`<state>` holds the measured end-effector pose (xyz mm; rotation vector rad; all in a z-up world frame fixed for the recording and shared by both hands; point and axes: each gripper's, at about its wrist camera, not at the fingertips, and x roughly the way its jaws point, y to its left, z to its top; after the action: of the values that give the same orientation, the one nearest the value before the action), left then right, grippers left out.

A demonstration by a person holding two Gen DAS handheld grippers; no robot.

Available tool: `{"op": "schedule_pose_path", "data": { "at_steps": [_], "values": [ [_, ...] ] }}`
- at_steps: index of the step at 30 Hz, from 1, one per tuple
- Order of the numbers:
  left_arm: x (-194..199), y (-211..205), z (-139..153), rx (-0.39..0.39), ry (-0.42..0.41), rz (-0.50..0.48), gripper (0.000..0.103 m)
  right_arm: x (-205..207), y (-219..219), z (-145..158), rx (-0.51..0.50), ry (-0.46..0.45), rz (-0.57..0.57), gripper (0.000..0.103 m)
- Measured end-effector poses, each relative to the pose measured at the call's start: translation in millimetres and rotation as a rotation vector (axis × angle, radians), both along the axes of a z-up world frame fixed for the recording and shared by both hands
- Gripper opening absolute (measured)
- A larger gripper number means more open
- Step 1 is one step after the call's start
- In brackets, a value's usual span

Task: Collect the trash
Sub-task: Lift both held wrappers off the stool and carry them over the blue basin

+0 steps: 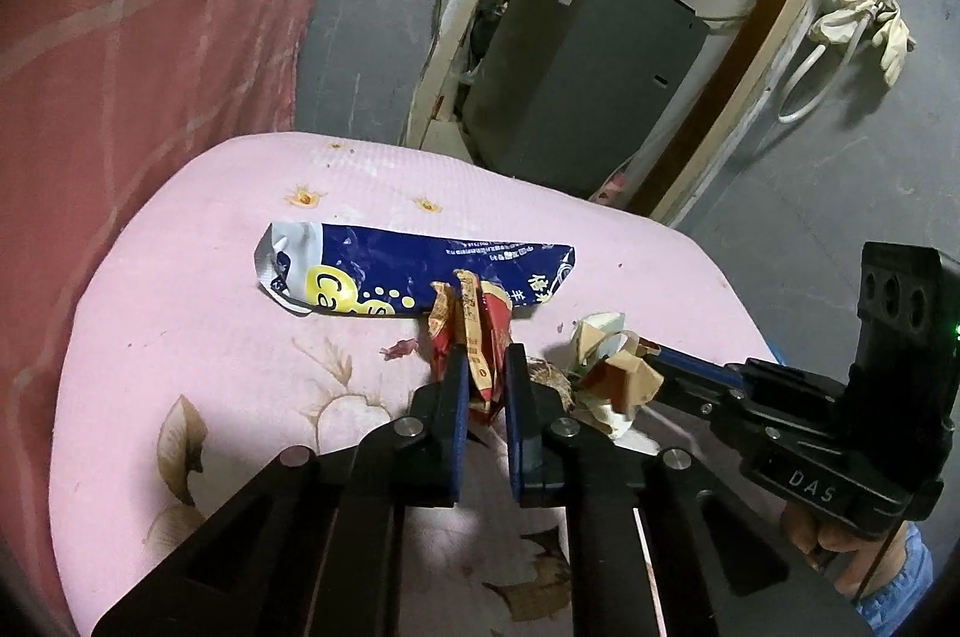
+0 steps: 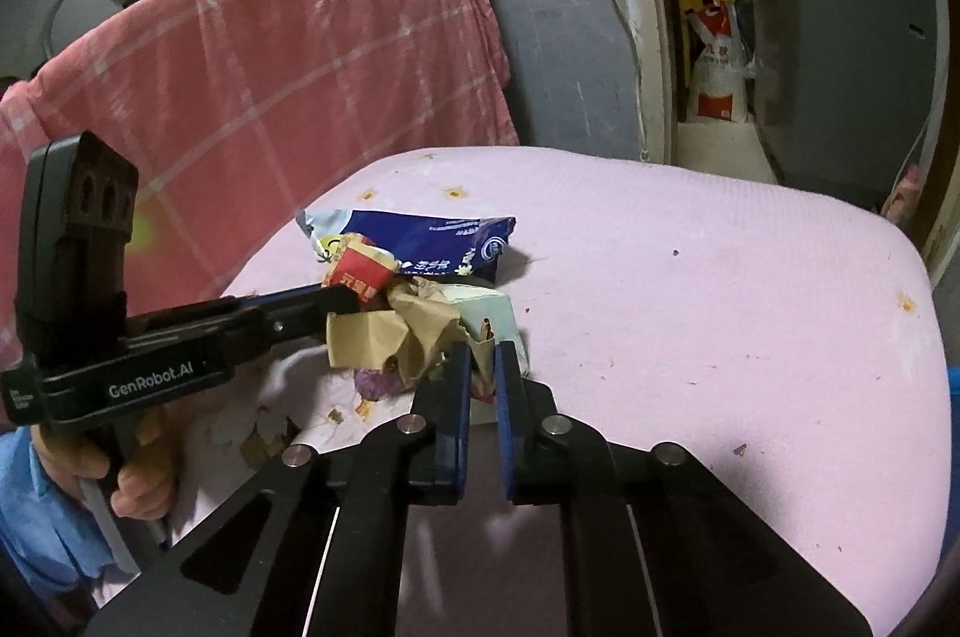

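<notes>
Black linkage arms fill the foreground, and between the blue pads the left gripper point(image 1: 486, 373) is clenched on a red snack wrapper point(image 1: 474, 337), which stands upright out of the jaws, long axis pointing away from the camera. Just beside it, the right gripper point(image 2: 480, 373) is clamped on a crumpled brown-and-white paper wad point(image 2: 420, 331). Both pieces sit near the middle of the pink floral worktop point(image 1: 198, 289). Beyond the wrapper, touching its far tip, a flattened blue bag point(image 1: 414, 277) lies crosswise, its length running left to right. Judging by reach, the left gripper is nearer that bag, but both are occupied.
</notes>
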<state>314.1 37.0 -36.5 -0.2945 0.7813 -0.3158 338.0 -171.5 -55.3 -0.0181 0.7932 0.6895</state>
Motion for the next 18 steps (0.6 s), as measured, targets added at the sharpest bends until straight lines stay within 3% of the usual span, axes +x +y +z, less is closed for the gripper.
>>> {"op": "schedule_pose_path", "data": {
  "at_steps": [7,18],
  "values": [
    [-23.8,3.3,10.8,-0.017,-0.087,0.024,0.008,-19.8,-11.2,10.5,0.046,-0.082,-0.024,0.005],
    [-75.6,-35.5,60.2,0.016,-0.377,0.022,0.008,-77.6,-54.9,60.1,0.159,-0.356,-0.141,0.005]
  ]
}}
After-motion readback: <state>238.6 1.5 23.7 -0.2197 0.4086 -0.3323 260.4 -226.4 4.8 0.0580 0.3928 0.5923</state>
